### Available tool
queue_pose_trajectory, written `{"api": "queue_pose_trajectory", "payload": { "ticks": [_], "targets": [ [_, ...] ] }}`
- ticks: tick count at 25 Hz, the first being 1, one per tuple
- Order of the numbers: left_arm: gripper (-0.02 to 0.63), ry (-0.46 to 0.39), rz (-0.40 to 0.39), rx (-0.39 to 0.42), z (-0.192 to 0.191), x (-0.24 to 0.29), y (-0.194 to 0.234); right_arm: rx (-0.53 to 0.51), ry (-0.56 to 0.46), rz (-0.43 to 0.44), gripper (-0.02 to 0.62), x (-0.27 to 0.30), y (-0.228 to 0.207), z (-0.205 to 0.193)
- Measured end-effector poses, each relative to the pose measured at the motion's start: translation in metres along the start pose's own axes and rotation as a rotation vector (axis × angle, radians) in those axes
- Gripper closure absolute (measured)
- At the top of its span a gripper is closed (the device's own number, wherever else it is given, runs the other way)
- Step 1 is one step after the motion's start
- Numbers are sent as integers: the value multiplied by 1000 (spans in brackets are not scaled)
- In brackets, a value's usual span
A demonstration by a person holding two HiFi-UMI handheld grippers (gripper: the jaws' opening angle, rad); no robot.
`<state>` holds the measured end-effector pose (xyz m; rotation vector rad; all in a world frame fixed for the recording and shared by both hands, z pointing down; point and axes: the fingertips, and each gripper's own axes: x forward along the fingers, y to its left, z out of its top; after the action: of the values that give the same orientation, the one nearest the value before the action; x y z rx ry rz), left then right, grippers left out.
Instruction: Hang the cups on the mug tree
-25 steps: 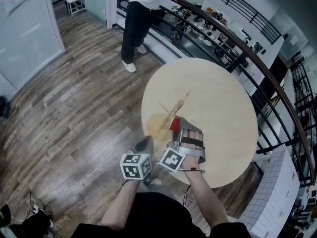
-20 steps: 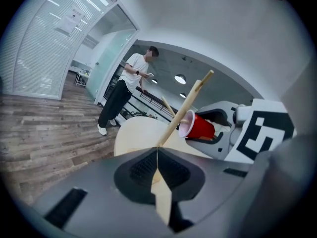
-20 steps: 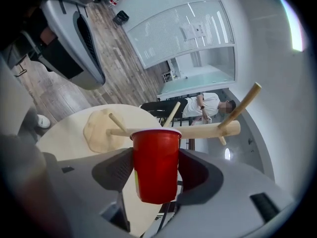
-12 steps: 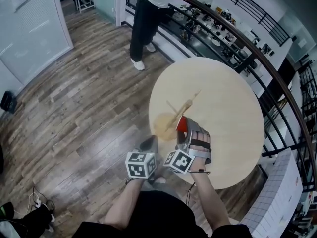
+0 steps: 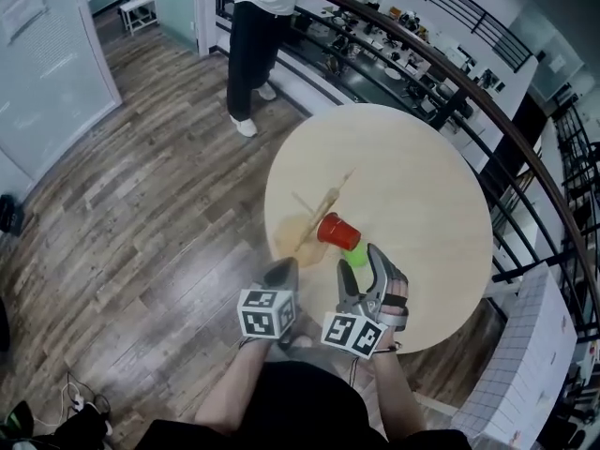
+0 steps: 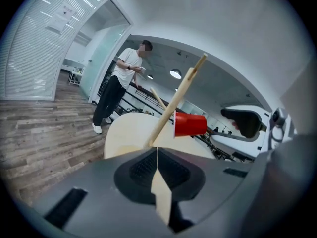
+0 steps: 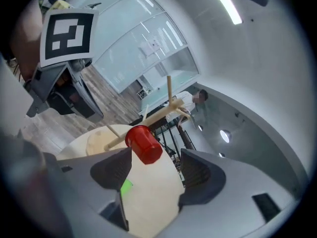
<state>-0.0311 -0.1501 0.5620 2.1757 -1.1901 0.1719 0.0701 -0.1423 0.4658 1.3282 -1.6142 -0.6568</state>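
The wooden mug tree [image 5: 317, 216] stands on the round table [image 5: 412, 186] near its left edge. A red cup [image 5: 337, 231] hangs on one of its pegs, mouth toward the trunk. A green cup [image 5: 355, 257] lies on the table just beside it. My right gripper [image 5: 364, 268] sits just short of the red cup [image 7: 143, 144]. Its jaws have just been opening and stand open with nothing between the pads. A sliver of the green cup [image 7: 126, 186] shows under its left finger. My left gripper [image 5: 281, 270] is shut and empty at the table's near edge, pointing at the tree [image 6: 176, 103].
A person [image 5: 258, 26] stands on the wood floor beyond the table. A dark railing [image 5: 450, 92] curves behind the table, with cluttered shelves past it. The table's near edge lies under both grippers.
The right gripper has let go of the red cup, rolled and drawn back toward the near edge. The cup stays hanging on the peg. The green cup has come into sight. The left gripper has barely moved.
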Motion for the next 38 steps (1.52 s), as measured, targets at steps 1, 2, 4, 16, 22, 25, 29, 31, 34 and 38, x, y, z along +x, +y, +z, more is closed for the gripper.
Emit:
{"api": "queue_pose_trajectory", "payload": {
  "ticks": [1,2,4,16,22,25,29,31,34,38],
  "targets": [
    [592,9,-11,8,-2,3,-5,35,15,-11,279,-4,-4,-10],
    [592,18,-23,17,-3,6,-11,82,28,-24,281,-8,-8,-20],
    [592,40,-51,37,-5,13,-23,229,40,-61,296,-17,-20,-41],
    [592,145,-166,124,-36,46,-89,1025,146,40,353,-54,6,-166],
    [592,131,-88,120,-29,44,-61,1032,223,222,333,-13,34,-171],
    [592,117,-64,108,-25,48,-50,1002,258,281,328,12,36,-175],
    [592,114,-29,68,-25,48,-38,987,310,381,321,41,43,-180],
    [592,112,-4,53,-27,49,-30,974,336,441,321,55,52,-182],
    [592,114,22,62,-25,49,-19,964,379,515,314,80,69,-182],
    [592,117,45,68,-21,50,-7,952,430,577,308,113,92,-178]
  ]
}}
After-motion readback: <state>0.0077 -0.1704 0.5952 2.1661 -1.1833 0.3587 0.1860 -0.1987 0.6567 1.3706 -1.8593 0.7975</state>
